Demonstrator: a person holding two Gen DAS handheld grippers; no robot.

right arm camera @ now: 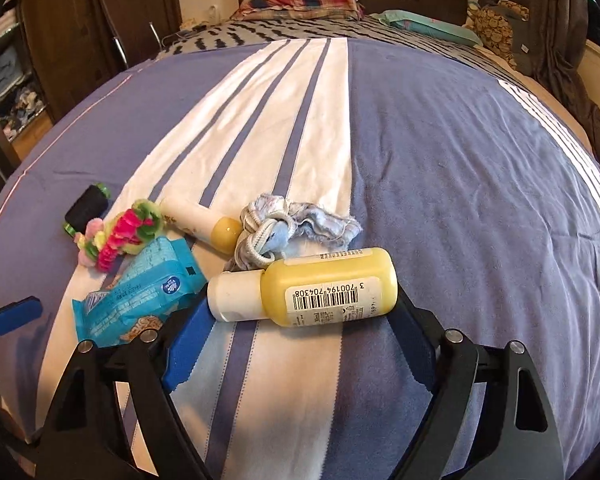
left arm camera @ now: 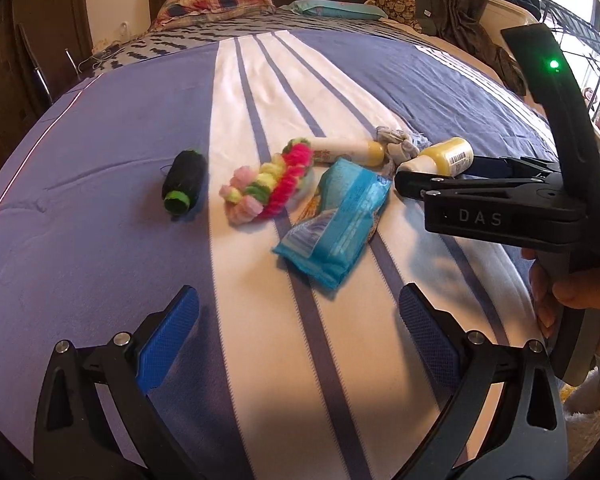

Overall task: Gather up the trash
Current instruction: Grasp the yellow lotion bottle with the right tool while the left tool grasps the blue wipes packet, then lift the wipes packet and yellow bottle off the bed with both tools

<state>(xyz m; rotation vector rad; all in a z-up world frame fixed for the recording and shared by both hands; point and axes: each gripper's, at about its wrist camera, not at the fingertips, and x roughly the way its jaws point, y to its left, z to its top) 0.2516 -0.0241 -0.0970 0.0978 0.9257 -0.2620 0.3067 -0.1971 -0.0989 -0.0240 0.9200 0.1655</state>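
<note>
A small yellow bottle (right arm camera: 320, 286) with a white cap and a barcode label lies sideways on the striped bedspread (right arm camera: 460, 184). It sits between the fingers of my right gripper (right arm camera: 300, 300); the cap touches the left blue pad and the base touches the right finger. In the left wrist view the same bottle (left arm camera: 444, 156) shows at the tips of the right gripper (left arm camera: 432, 178). My left gripper (left arm camera: 299, 296) stands open above the bed, nothing between its pads. Just ahead of it lies a crumpled blue wrapper packet (left arm camera: 336, 220).
On the bed lie a black and green thread spool (left arm camera: 180, 184), a fuzzy pink-yellow-green band (left arm camera: 268, 184), a white tube with a yellow cap (left arm camera: 348, 150) and a grey-blue cloth with cord (right arm camera: 296, 224). Pillows (right arm camera: 300, 0) are at the headboard. A hand (left arm camera: 560, 292) holds the right gripper.
</note>
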